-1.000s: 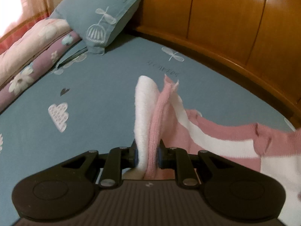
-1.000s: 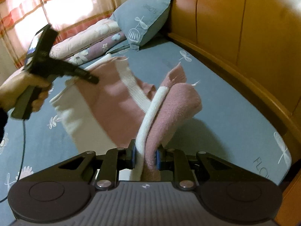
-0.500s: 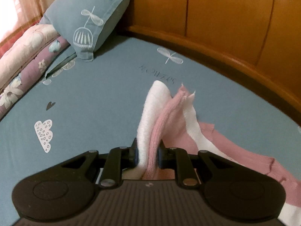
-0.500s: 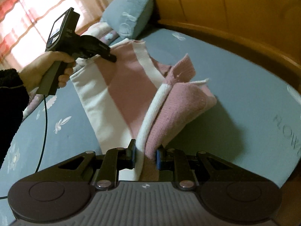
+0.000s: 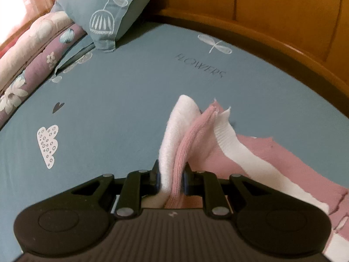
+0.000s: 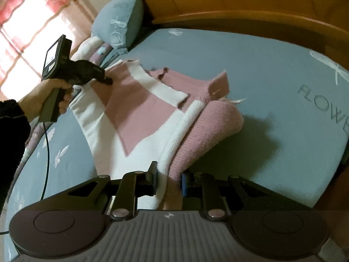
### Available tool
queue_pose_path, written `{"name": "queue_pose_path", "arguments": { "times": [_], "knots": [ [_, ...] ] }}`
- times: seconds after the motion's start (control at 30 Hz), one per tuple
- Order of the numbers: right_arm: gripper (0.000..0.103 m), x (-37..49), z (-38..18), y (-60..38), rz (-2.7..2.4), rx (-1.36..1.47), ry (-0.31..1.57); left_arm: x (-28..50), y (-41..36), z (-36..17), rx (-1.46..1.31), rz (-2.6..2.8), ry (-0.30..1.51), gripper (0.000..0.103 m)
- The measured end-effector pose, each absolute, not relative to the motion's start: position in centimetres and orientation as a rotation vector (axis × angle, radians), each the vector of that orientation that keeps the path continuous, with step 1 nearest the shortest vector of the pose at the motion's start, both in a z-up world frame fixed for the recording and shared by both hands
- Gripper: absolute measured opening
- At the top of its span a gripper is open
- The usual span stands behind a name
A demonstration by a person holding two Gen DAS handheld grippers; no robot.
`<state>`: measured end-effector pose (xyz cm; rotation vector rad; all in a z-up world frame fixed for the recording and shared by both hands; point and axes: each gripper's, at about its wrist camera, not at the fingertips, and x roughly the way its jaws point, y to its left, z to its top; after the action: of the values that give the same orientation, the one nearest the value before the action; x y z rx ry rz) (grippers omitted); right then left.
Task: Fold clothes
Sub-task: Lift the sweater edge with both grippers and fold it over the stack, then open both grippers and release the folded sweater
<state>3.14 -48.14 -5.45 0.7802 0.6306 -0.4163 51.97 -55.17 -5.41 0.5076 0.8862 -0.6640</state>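
Left wrist view: left gripper point(image 5: 171, 178) is pinched on a bunched edge of the pink-and-white knit sweater point(image 5: 250, 155), white layer against the left pad and pink layer against the right. The clamped bunch stands up ahead of the jaws; the rest of the garment trails away to the right and near side, over the blue bedsheet point(image 5: 120, 109). Bare sheet lies to the left and far side, out to the blue pillow point(image 5: 104, 15) and the wooden headboard point(image 5: 283, 6). A folded floral quilt point(image 5: 28, 65) runs along the far left. Right wrist view: right gripper point(image 6: 168, 181) is likewise clamped on sweater fabric, white ribbed band plus pink knit between the pads. From there the sweater point(image 6: 139, 113) stretches away to the far left, up to the left gripper point(image 6: 106, 79), held by the person's hand point(image 6: 47, 97) in a dark sleeve. So the garment's long axis runs between the two grippers, slung above the sheet, with the folded pink bulk sagging near the right gripper and casting a shadow on the sheet point(image 6: 272, 91). A collar or tag part sticks up mid-span; hard to say which. Judgement: each hand owns one end, neither is nearer to the whole. The coming lay-down likely turns on keeping that span taut and parallel to the headboard, with clear sheet below and to the right. Risk: the sagging bulk lands first and rumples the fold.
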Motion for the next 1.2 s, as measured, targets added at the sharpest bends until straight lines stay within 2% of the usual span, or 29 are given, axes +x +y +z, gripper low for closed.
{"name": "queue_pose_path", "arguments": {
  "times": [0.33,0.4,0.43,0.53,0.6,0.63,0.8,0.87,0.93,1.0,1.2],
  "knots": [
    [0.027,1.5,-9.2,-49.4,-0.429,0.913,0.612,53.0,-55.3,-8.5,0.505,-0.632,0.915,0.017],
    [0.029,1.3,-9.8,-49.5,-0.425,0.939,0.600,53.3,-55.2,-9.1,0.502,-0.625,0.919,0.021],
    [0.033,1.1,-10.1,-49.6,-0.424,0.951,0.595,53.4,-55.2,-9.4,0.497,-0.623,0.922,0.023],
    [0.037,0.7,-10.9,-49.8,-0.410,0.986,0.567,53.7,-54.9,-10.0,0.469,-0.613,0.925,0.029],
    [0.043,0.3,-11.2,-50.0,-0.392,1.021,0.543,53.5,-54.7,-10.3,0.473,-0.598,0.902,0.047],
    [0.050,0.1,-11.4,-50.1,-0.377,1.038,0.530,53.5,-54.6,-10.4,0.474,-0.593,0.890,0.051],
    [0.072,-0.6,-11.1,-49.8,-0.332,1.050,0.498,53.4,-53.7,-9.8,0.440,-0.599,0.886,0.053],
    [0.086,-0.9,-10.3,-49.4,-0.340,1.012,0.499,53.2,-53.1,-9.1,0.435,-0.605,0.891,0.053],
    [0.087,-1.4,-9.3,-48.8,-0.361,0.962,0.509,52.6,-52.3,-8.1,0.442,-0.605,0.875,0.055],
    [0.092,-2.0,-8.5,-48.2,-0.378,0.917,0.521,51.6,-51.2,-6.9,0.432,-0.610,0.855,0.063],
    [0.094,-2.1,-9.0,-46.9,-0.408,0.907,0.588,47.2,-46.5,-3.8,0.380,-0.663,0.872,0.065]
  ]
}}
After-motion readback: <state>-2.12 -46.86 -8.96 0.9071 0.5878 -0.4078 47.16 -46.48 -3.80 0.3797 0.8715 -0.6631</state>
